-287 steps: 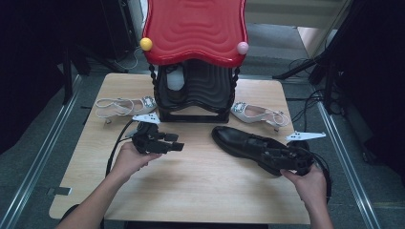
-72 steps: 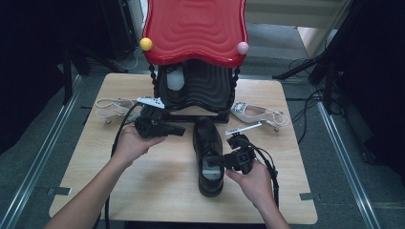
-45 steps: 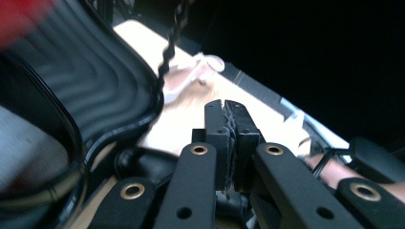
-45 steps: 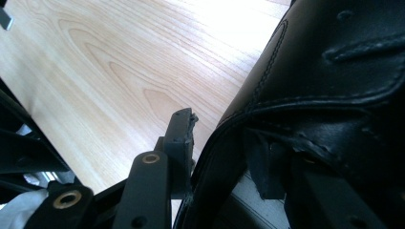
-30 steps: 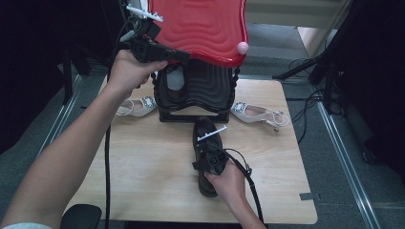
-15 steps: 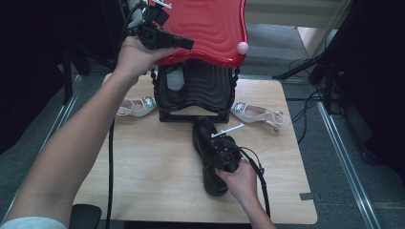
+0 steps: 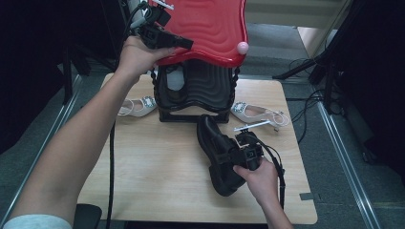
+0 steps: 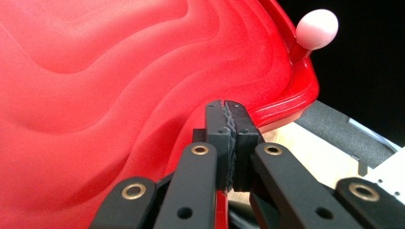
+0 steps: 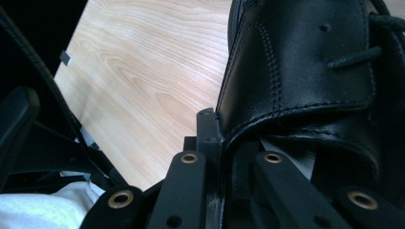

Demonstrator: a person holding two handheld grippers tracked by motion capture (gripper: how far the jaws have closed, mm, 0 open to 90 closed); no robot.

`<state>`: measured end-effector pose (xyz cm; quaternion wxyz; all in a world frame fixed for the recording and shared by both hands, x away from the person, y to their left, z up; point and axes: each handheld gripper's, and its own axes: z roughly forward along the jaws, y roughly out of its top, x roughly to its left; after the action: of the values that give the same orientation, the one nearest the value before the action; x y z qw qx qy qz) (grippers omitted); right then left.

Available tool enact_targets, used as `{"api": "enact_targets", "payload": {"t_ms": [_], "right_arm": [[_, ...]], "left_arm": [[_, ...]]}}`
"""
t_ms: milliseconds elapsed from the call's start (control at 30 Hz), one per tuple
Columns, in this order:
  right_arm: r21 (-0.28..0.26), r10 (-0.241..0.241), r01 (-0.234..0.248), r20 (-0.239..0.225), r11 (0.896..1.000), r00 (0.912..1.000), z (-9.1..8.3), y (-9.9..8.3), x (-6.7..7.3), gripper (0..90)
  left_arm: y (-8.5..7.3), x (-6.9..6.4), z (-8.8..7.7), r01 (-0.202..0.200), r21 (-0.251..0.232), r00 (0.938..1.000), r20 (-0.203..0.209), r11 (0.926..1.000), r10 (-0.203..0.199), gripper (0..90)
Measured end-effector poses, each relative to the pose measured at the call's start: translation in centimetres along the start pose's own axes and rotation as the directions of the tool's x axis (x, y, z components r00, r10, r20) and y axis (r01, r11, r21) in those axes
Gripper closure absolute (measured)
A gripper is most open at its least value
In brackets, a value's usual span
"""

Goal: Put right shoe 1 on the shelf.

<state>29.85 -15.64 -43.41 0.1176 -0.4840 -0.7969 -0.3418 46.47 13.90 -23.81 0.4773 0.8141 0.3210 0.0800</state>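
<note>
The black shoe [image 7: 220,155] is seen on the wooden table [image 7: 157,176], just in front of the dark stand [image 7: 198,93] that carries the red lid [image 7: 205,28]. Its toe is pointed away from the stand. The right gripper [image 7: 228,153] is clamped on the shoe's edge near the opening, and the leather rim [image 9: 267,119] is pinched between its black jaws in the right gripper view. These jaws have just been closing, with the shoe's edge between them.

The left gripper [image 7: 184,44] is held up at the left front edge of the red lid. Its jaws are pressed together on the lid's rim [image 8: 267,114]. A pink ball [image 8: 316,28] is seen on the lid's far corner.

One pale shoe [image 7: 138,106] is laid left of the stand, and another pale shoe [image 7: 258,113] is laid right of it.
</note>
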Motion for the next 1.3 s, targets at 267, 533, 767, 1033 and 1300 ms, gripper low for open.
{"api": "enact_targets", "payload": {"t_ms": [267, 533, 767, 1033, 1300], "right_arm": [[-0.047, -0.029, 0.027, -0.047, 0.999, 0.9985, -3.1, -0.1, 1.1, 87.6], [-0.101, -0.069, 0.064, -0.041, 0.993, 0.9968, -5.6, 1.4, 2.4, 87.5], [-0.185, -0.091, 0.094, 0.026, 0.978, 0.9955, -5.4, 4.8, 3.1, 87.5], [-0.243, -0.083, 0.099, 0.076, 0.965, 0.9937, -3.3, 8.1, 3.0, 87.5], [-0.282, -0.083, 0.140, 0.207, 0.949, 0.9749, -1.0, 10.1, 3.2, 87.5]], "left_arm": [[0.0, 0.3, 0.2, 0.007, 0.005, 0.9999, -0.015, 1.0000, -0.007, 90.0], [0.0, 0.2, 0.6, 0.006, 0.010, 0.9988, -0.049, 0.9999, -0.006, 90.0], [-0.1, 0.2, 0.5, 0.000, 0.002, 0.9988, -0.048, 1.0000, 0.000, 90.0], [-0.3, 0.2, 0.5, 0.000, -0.009, 0.9989, -0.047, 1.0000, 0.000, 90.0], [-0.4, 0.1, 0.5, 0.011, -0.013, 0.9987, -0.050, 0.9999, -0.012, 90.0]]}}
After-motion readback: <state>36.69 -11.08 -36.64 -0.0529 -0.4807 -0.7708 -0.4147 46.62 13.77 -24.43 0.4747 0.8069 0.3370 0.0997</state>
